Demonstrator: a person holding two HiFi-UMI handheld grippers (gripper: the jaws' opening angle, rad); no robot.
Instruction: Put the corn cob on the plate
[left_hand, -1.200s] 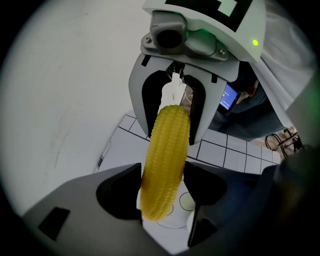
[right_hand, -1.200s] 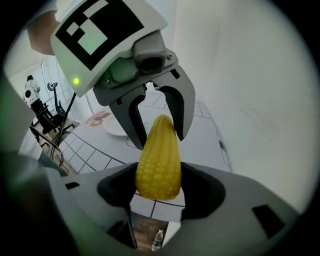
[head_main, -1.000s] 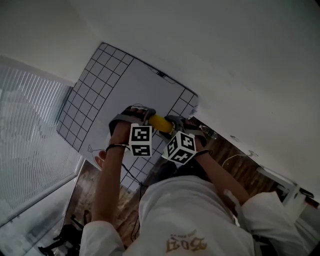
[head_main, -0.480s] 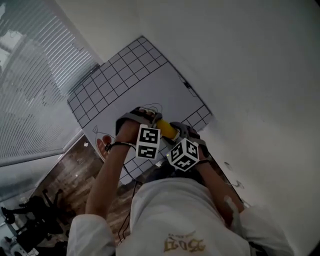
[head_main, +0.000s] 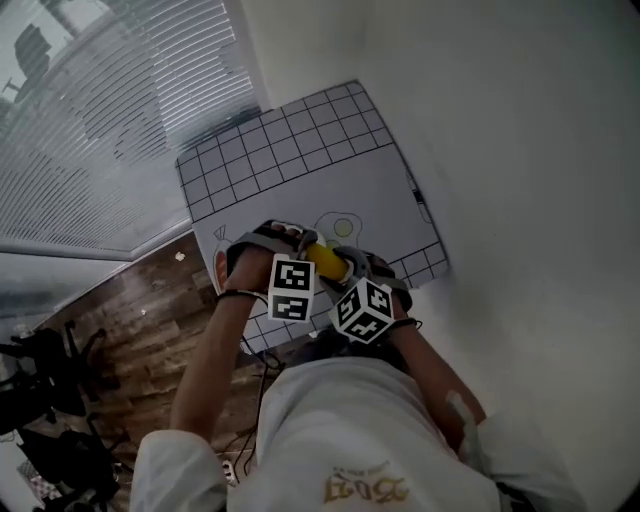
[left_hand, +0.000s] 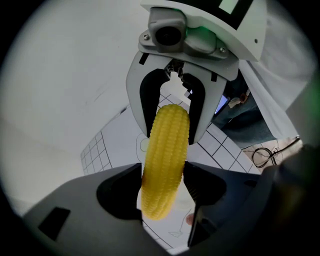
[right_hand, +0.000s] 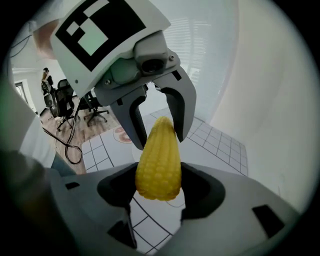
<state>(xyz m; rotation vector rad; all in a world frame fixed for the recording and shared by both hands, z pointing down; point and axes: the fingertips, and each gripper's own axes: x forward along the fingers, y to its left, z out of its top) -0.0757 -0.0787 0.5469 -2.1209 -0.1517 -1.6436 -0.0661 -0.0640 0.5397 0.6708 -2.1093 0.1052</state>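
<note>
A yellow corn cob (head_main: 325, 260) hangs in the air over a white gridded mat (head_main: 300, 150), held at both ends. My left gripper (head_main: 298, 240) is shut on one end and my right gripper (head_main: 352, 264) on the other. In the left gripper view the cob (left_hand: 164, 150) runs from my left gripper (left_hand: 163, 172) up into the opposite jaws. The right gripper view shows the cob's blunt end (right_hand: 159, 162) pinched in my right gripper (right_hand: 159, 172). A small round plate (right_hand: 120, 134) with a reddish rim lies on the mat beyond.
The mat lies on a white tabletop (head_main: 520, 150). A drawn circle (head_main: 342, 228) marks the mat just past the cob. Wood floor (head_main: 130, 340), window blinds (head_main: 100, 130) and office chairs (right_hand: 65, 100) are to the left. A cable (right_hand: 67, 145) trails by the mat's edge.
Both grippers kept their hold and carried the cob together farther over the mat, rolling as they went. The head view has swung, so the mat and blinds appear turned.
</note>
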